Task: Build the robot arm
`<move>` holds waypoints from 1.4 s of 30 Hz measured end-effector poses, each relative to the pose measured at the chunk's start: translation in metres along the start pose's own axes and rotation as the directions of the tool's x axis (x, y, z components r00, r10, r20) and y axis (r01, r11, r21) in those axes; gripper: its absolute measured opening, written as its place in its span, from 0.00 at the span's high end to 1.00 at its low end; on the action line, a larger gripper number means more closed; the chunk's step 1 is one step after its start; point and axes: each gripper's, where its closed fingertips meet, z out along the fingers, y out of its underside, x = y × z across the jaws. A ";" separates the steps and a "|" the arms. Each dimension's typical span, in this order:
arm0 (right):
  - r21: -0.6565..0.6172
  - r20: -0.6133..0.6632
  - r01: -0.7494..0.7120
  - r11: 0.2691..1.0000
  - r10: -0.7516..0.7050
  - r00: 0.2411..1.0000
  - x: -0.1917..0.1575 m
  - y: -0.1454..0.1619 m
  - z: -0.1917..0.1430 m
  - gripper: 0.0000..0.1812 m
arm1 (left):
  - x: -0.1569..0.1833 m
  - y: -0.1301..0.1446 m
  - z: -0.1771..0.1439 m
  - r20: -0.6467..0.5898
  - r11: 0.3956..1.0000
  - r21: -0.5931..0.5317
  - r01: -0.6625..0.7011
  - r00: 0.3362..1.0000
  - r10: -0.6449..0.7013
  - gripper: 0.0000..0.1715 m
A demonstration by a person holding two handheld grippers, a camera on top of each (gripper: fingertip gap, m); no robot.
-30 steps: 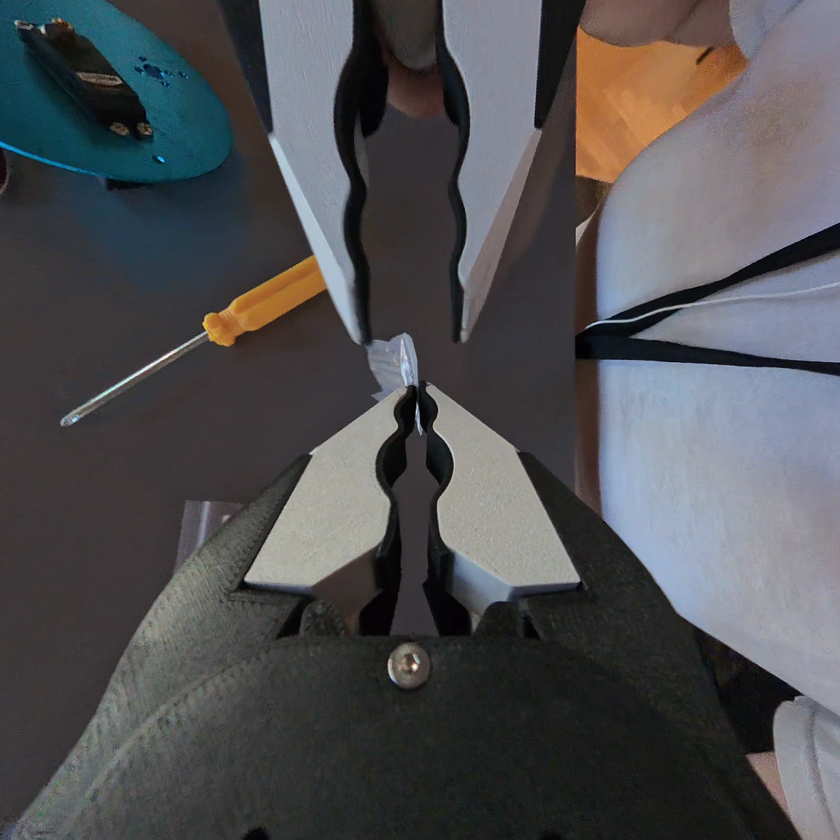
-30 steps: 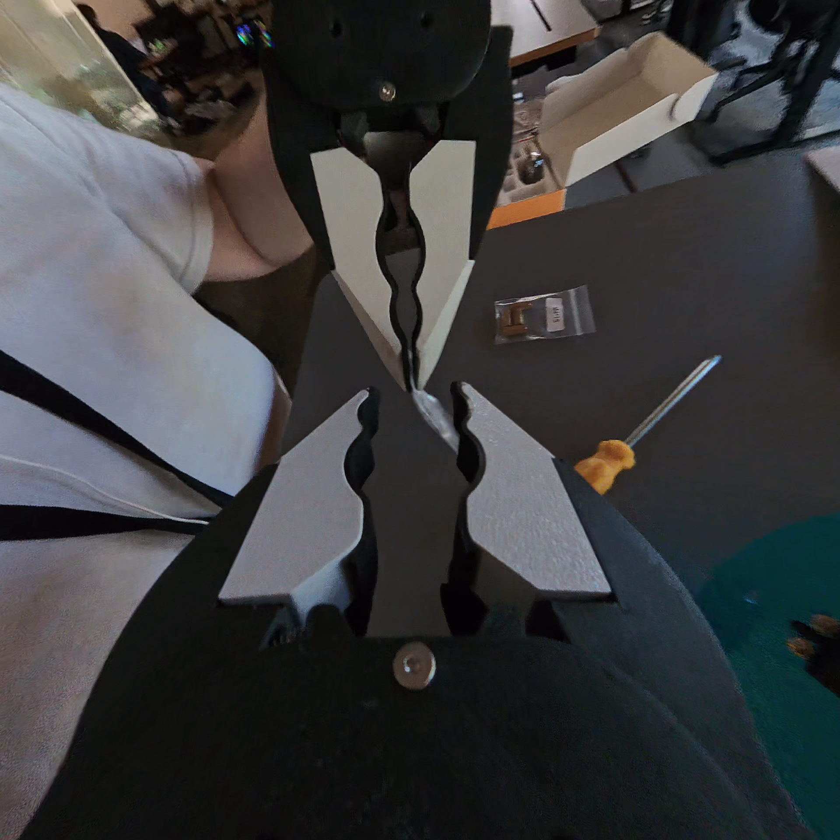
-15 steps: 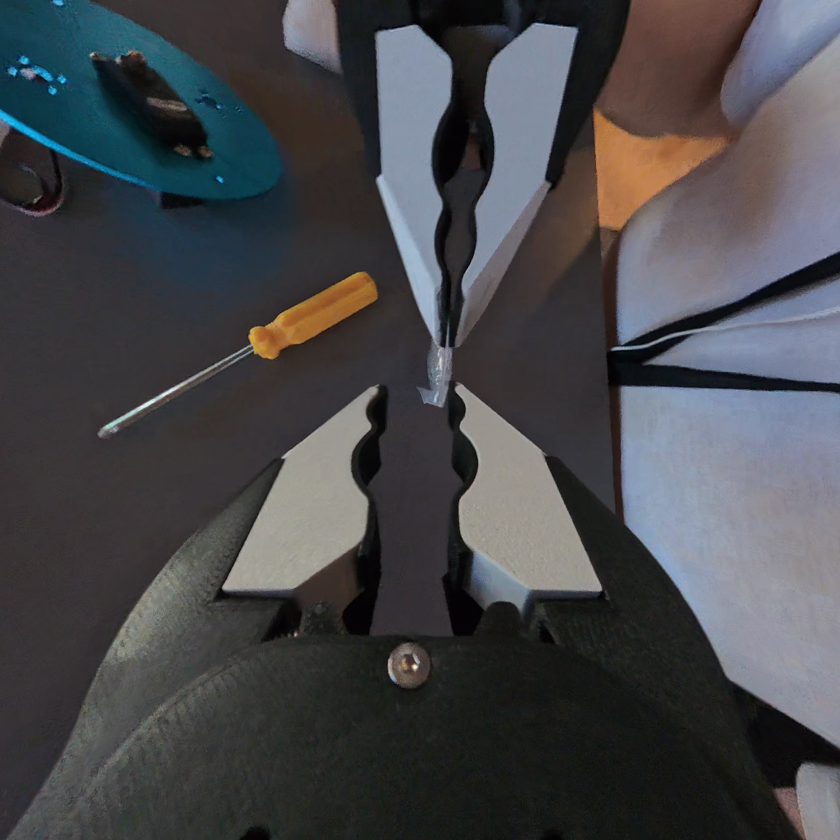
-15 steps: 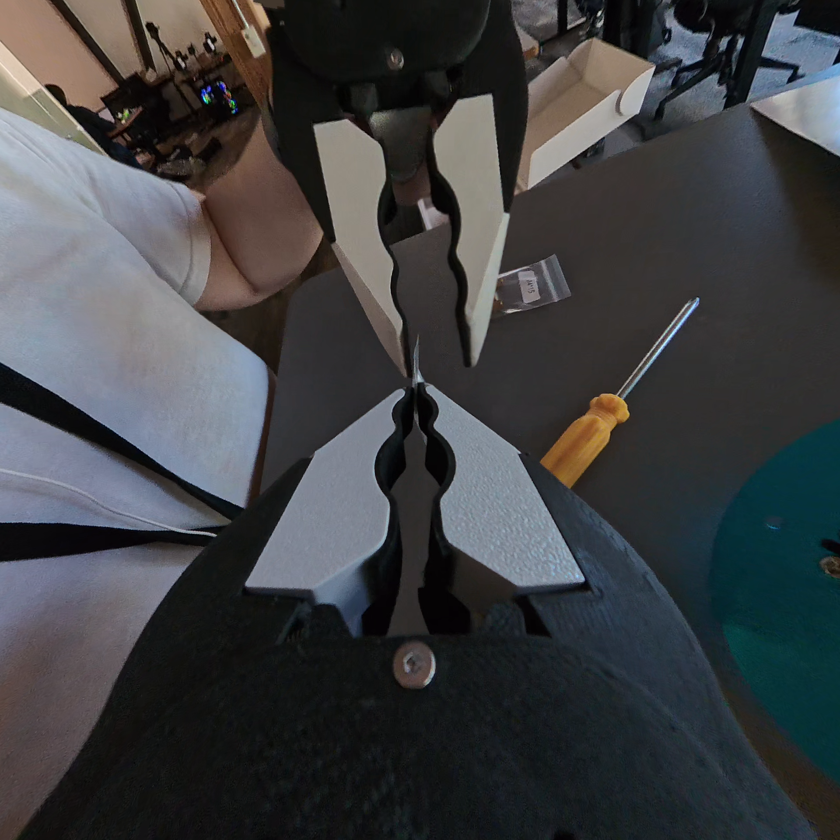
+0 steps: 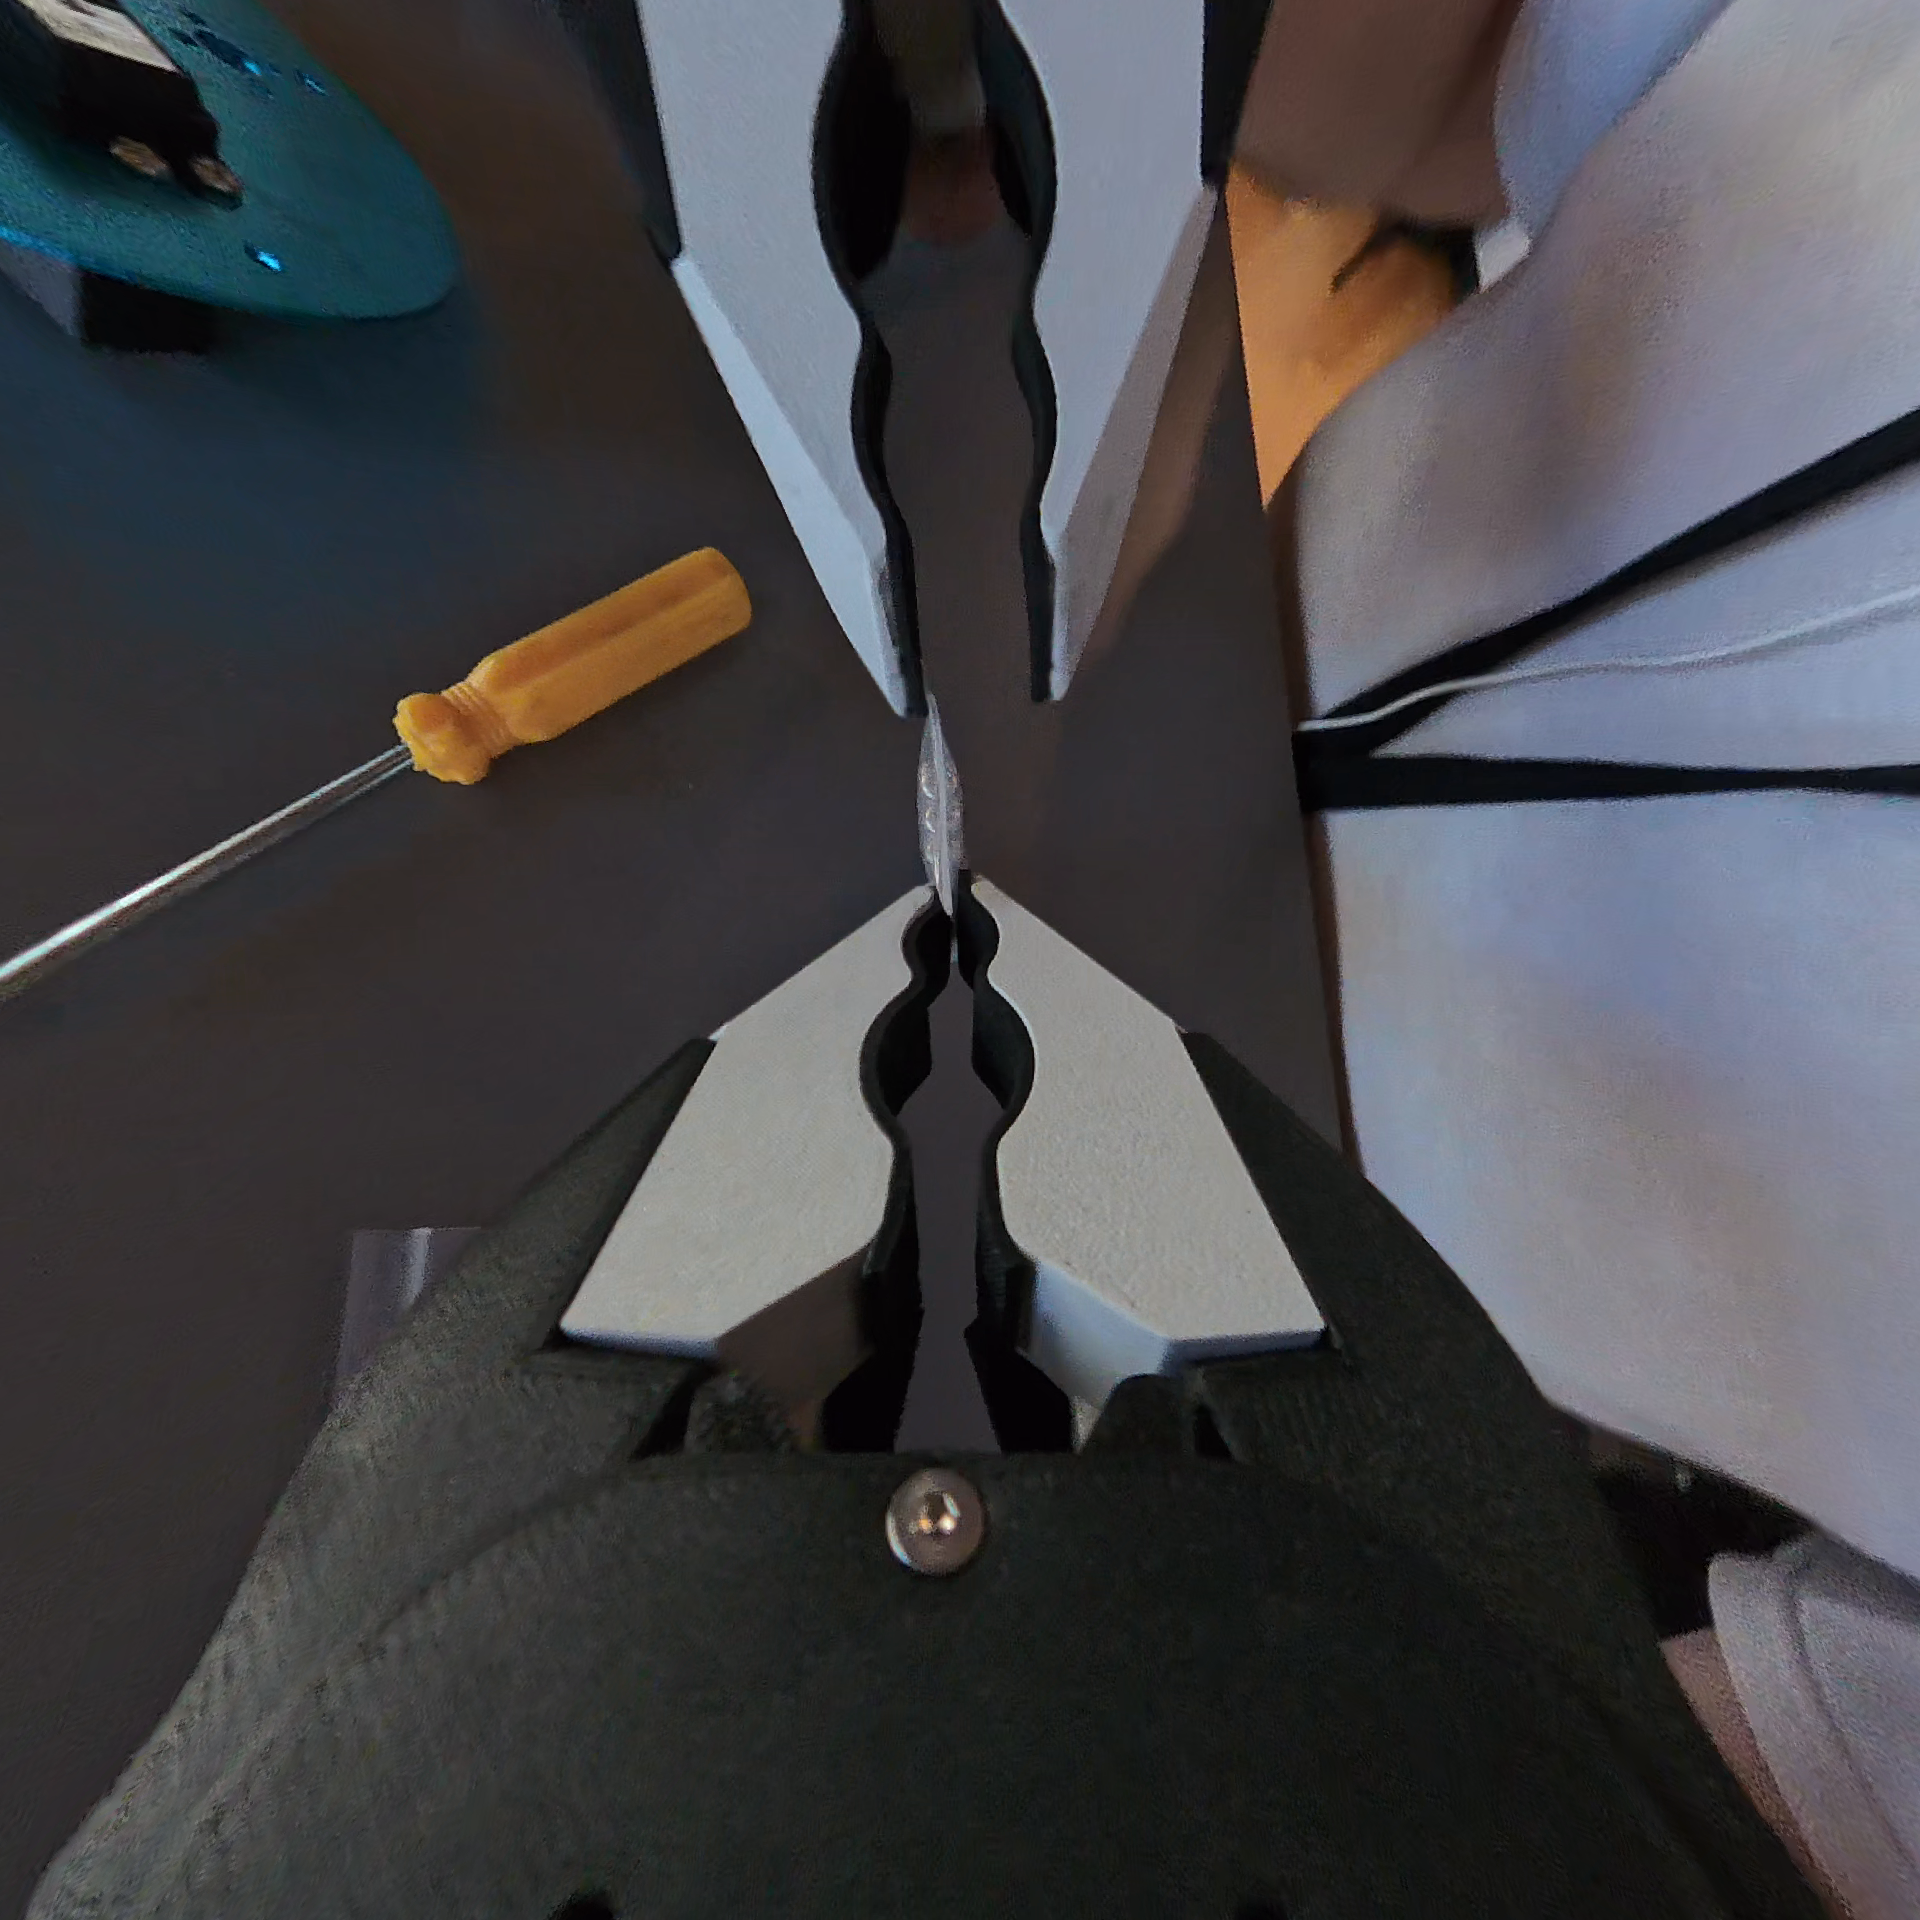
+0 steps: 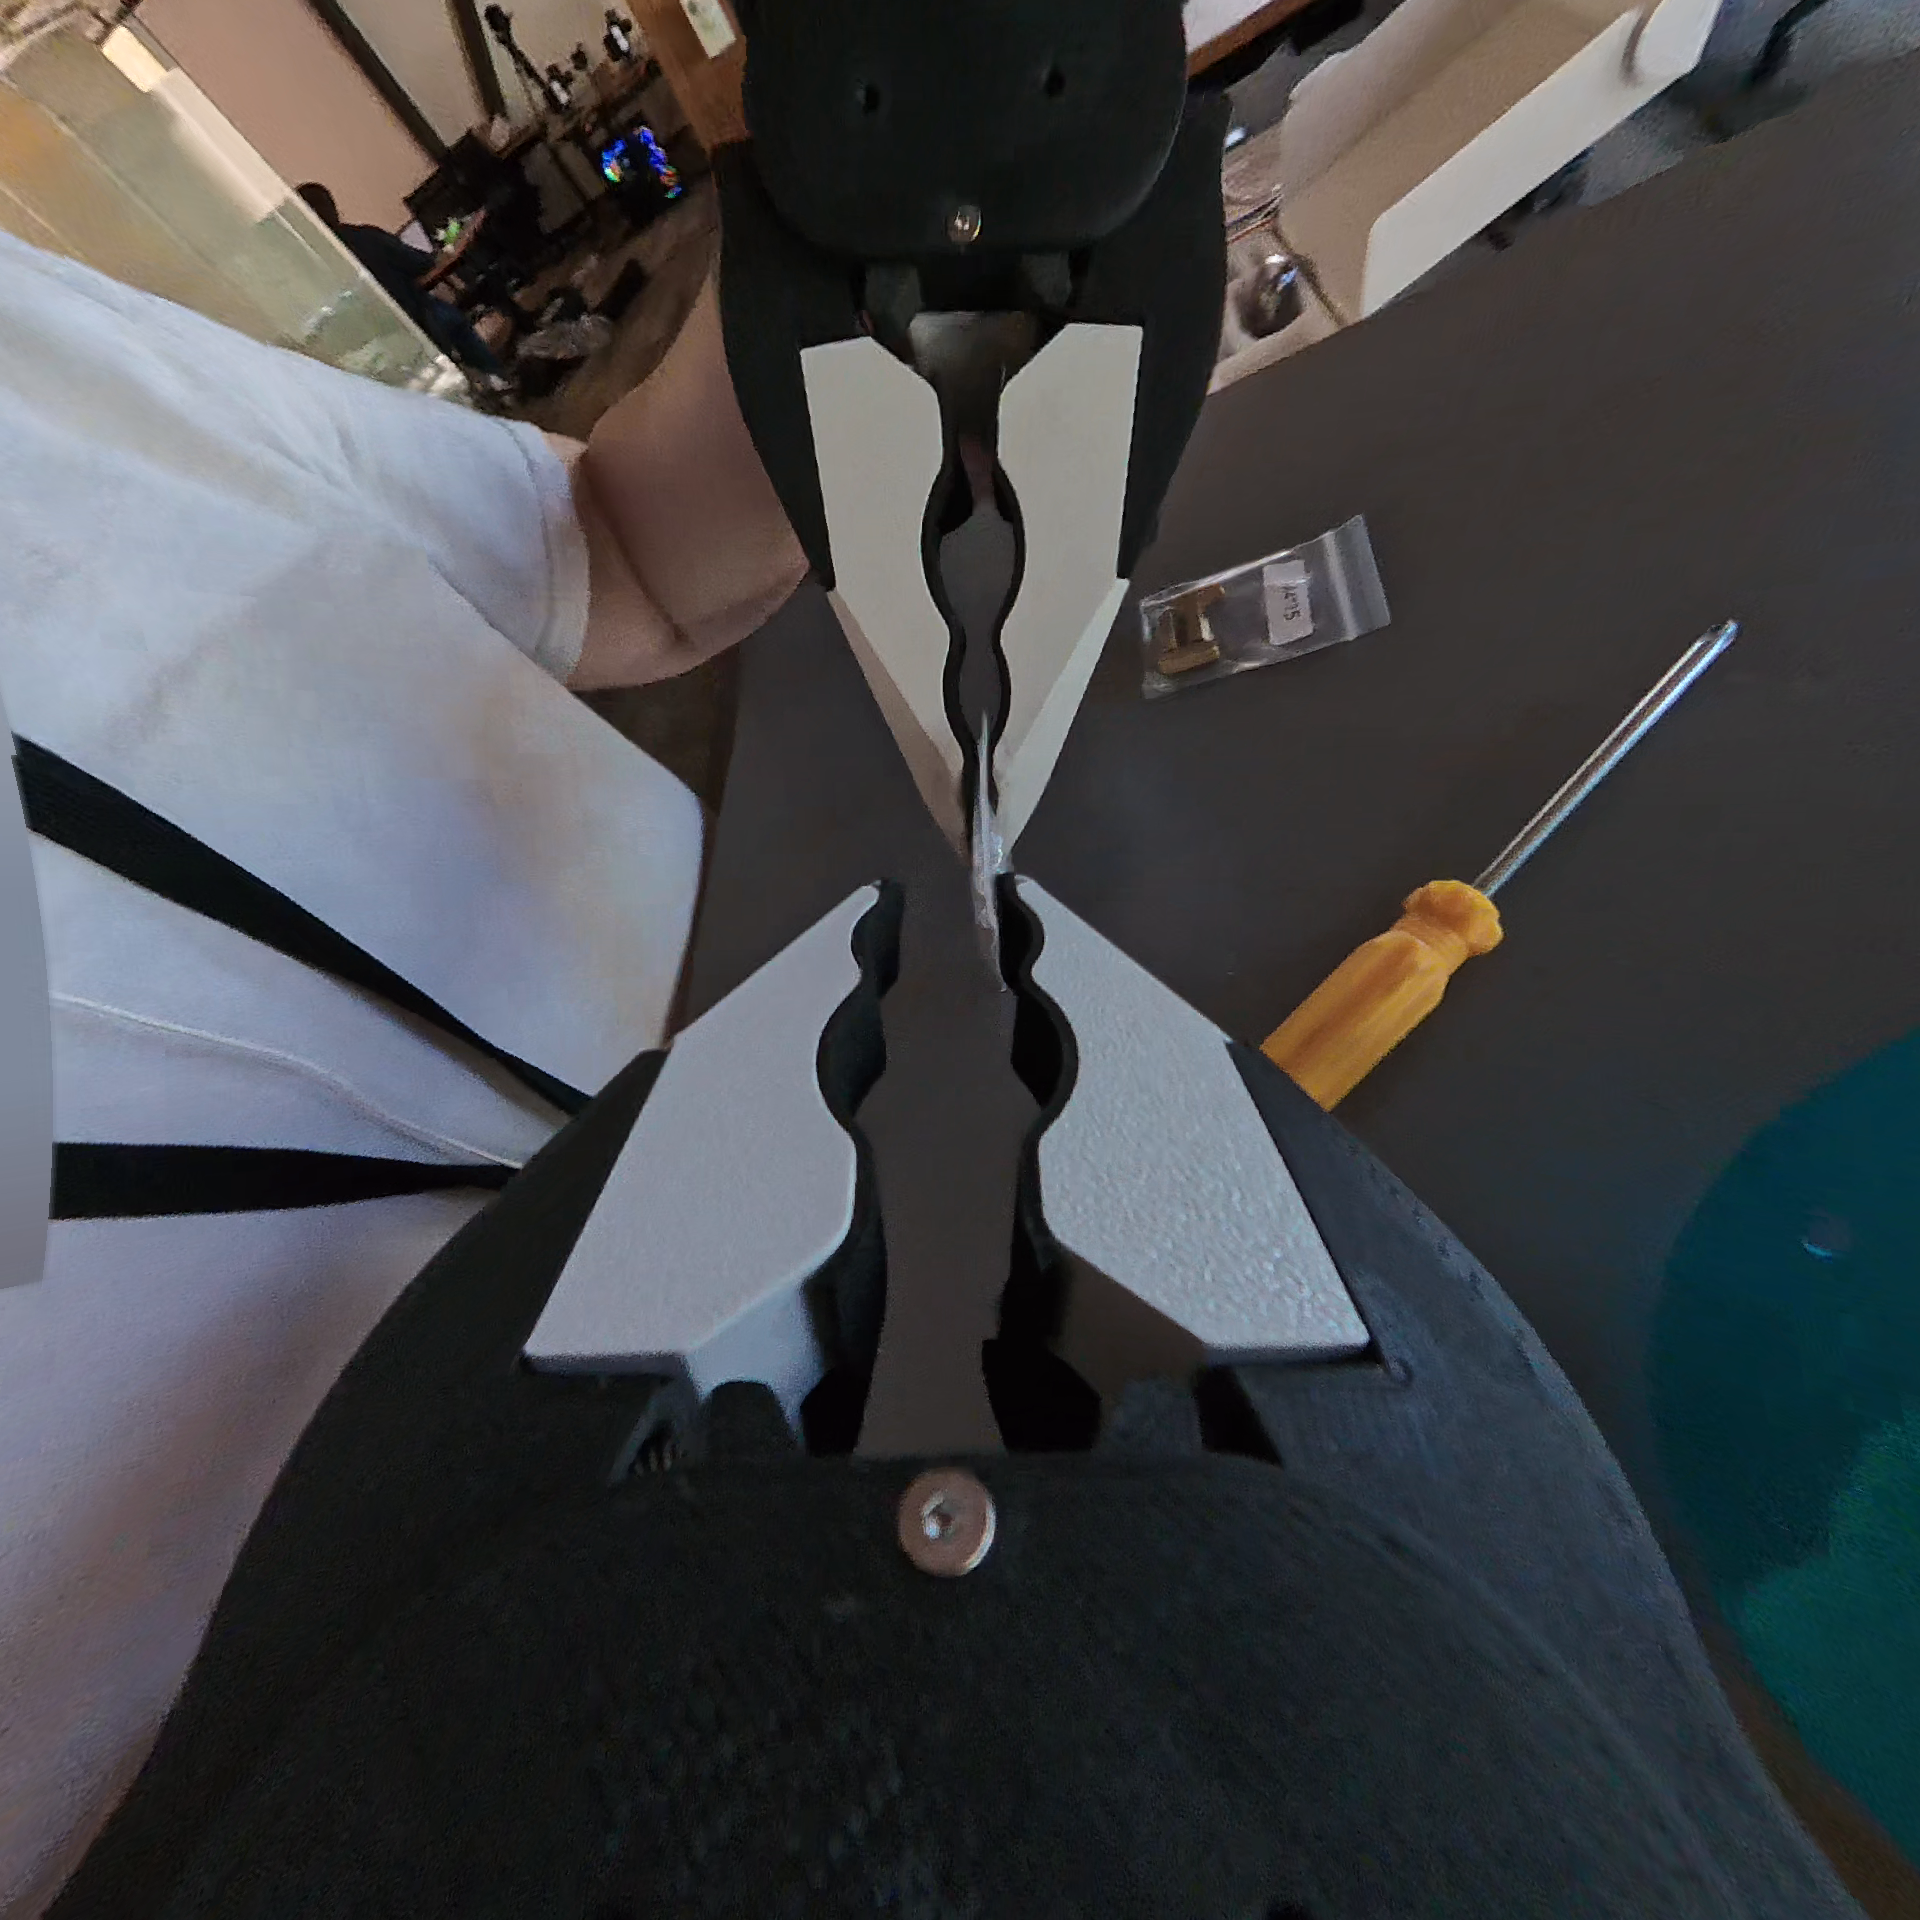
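Note:
My left gripper (image 5: 951,899) is shut on the near end of a small clear plastic bag (image 5: 940,800), held edge-on above the dark table (image 5: 312,1091). My right gripper (image 5: 971,701) faces it from the far side, open, one fingertip touching the bag's far end. In the right wrist view the right gripper (image 6: 948,891) is open, and the bag (image 6: 985,868) lies against its right finger. The left gripper (image 6: 987,821) is opposite, shut on the bag.
A yellow-handled screwdriver (image 5: 582,665) (image 6: 1371,997) lies on the table. A teal round plate (image 5: 312,239) (image 6: 1818,1299) carries a black part (image 5: 104,94). A bag with a brass part (image 6: 1262,608) lies farther off. A person in a white shirt (image 5: 1610,935) stands close by. A white box (image 6: 1455,187) is beyond the table. Left and right tips are no more than a few centimetres apart.
Half a second ago the right gripper was shut on the bag and the left was open. Now the left has shut on the bag again and the right has opened.

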 end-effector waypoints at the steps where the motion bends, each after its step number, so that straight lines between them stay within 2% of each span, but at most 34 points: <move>1: -0.006 0.017 -0.025 1.000 0.025 1.000 0.000 -0.003 -0.002 0.91 | 0.000 0.001 -0.002 -0.003 0.999 -0.041 -0.020 1.000 0.020 1.00; 6: -0.084 0.092 -0.084 0.993 0.091 0.992 0.000 -0.015 -0.007 0.95 | 0.000 0.001 -0.003 -0.034 0.970 -0.209 -0.127 0.992 0.122 1.00; 10: -0.098 0.125 -0.158 0.983 0.169 0.978 0.003 -0.022 -0.009 0.98 | 0.001 -0.002 0.001 -0.062 0.947 -0.260 -0.189 0.982 0.179 1.00; 16: -0.165 0.137 -0.166 0.972 0.190 0.972 0.002 -0.006 0.000 1.00 | 0.000 -0.003 0.002 -0.091 0.928 -0.273 -0.254 0.967 0.238 1.00; 24: -0.112 0.123 -0.191 0.975 0.204 0.971 0.008 -0.011 -0.003 1.00 | -0.002 -0.004 0.004 -0.090 0.924 -0.263 -0.276 0.961 0.262 1.00; 42: -0.144 0.095 -0.186 0.972 0.201 0.975 0.011 -0.002 0.006 1.00 | -0.003 -0.005 0.007 -0.079 0.921 -0.250 -0.299 0.954 0.289 1.00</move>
